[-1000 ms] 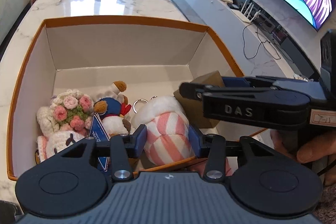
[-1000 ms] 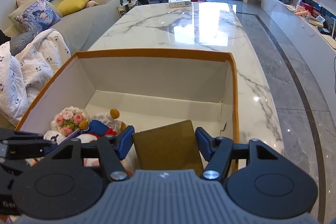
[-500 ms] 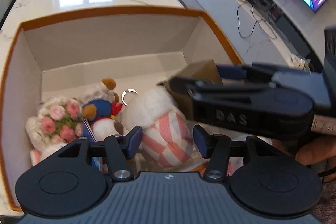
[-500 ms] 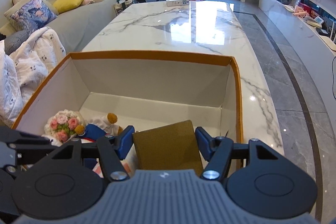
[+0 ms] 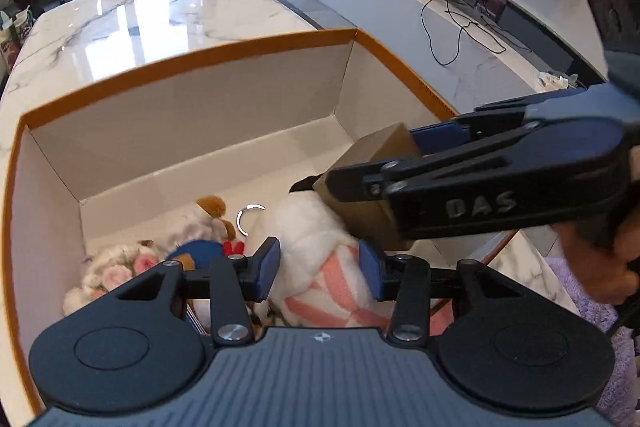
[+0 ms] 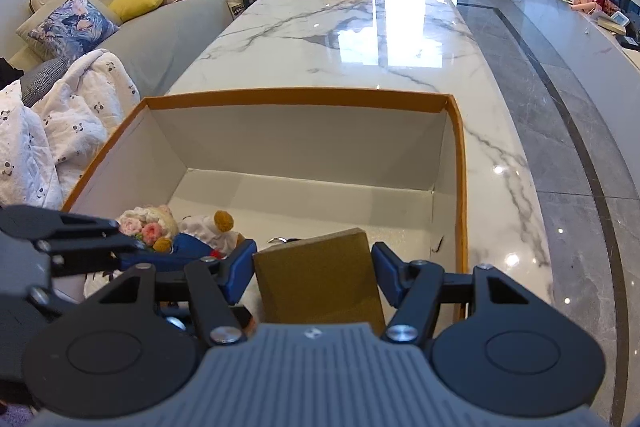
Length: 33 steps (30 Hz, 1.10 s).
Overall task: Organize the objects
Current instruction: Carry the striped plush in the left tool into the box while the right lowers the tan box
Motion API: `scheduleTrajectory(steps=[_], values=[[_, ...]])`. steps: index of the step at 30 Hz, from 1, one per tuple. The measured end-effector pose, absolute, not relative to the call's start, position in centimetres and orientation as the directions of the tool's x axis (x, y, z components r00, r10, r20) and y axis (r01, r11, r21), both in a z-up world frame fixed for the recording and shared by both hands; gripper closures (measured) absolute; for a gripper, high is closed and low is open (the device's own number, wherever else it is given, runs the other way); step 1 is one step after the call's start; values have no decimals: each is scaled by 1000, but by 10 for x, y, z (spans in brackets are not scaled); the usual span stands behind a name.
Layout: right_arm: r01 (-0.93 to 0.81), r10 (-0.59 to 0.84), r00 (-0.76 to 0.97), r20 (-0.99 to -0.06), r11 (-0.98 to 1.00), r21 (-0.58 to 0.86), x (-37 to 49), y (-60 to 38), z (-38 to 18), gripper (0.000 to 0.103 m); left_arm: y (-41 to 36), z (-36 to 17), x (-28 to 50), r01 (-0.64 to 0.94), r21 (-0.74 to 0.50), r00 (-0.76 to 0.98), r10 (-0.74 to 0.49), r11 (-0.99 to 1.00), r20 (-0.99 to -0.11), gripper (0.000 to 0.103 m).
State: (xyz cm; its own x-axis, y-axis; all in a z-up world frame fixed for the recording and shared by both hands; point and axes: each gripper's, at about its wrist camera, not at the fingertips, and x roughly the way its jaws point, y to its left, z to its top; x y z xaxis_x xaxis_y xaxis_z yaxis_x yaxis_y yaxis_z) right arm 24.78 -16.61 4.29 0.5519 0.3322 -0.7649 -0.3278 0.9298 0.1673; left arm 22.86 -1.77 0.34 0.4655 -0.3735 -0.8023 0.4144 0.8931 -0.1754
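Between the left gripper's (image 5: 319, 269) closing jaws sits a pink-striped plush (image 5: 320, 267), pads not clearly pressing it. Right gripper (image 6: 314, 269) is clamped on a brown box (image 6: 320, 283) over the orange-rimmed carton (image 6: 300, 95). Inside lie a crochet bouquet (image 6: 146, 227) and a blue duck plush (image 6: 192, 245). "DAS" is embossed on the right gripper.

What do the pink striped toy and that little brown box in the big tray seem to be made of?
The pink-and-white striped toy looks like soft plush fabric: its surface is fuzzy and fluffy. The small brown box looks like plain matte cardboard: flat faces, crisp edges, no shine. Both guesses rest on looks alone.
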Motion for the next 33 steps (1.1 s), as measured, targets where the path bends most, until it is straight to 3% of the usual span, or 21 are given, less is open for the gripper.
scheduleTrajectory(steps=[10,33], values=[[-312,325,474,-819,931,188,229,-172,49,39,4,-5,222,352,-263,483,-415,898,-771,47],[-304,322,319,-892,926,225,229,-178,51,35,10,-7,219,348,-293,488,-439,891,-755,47]])
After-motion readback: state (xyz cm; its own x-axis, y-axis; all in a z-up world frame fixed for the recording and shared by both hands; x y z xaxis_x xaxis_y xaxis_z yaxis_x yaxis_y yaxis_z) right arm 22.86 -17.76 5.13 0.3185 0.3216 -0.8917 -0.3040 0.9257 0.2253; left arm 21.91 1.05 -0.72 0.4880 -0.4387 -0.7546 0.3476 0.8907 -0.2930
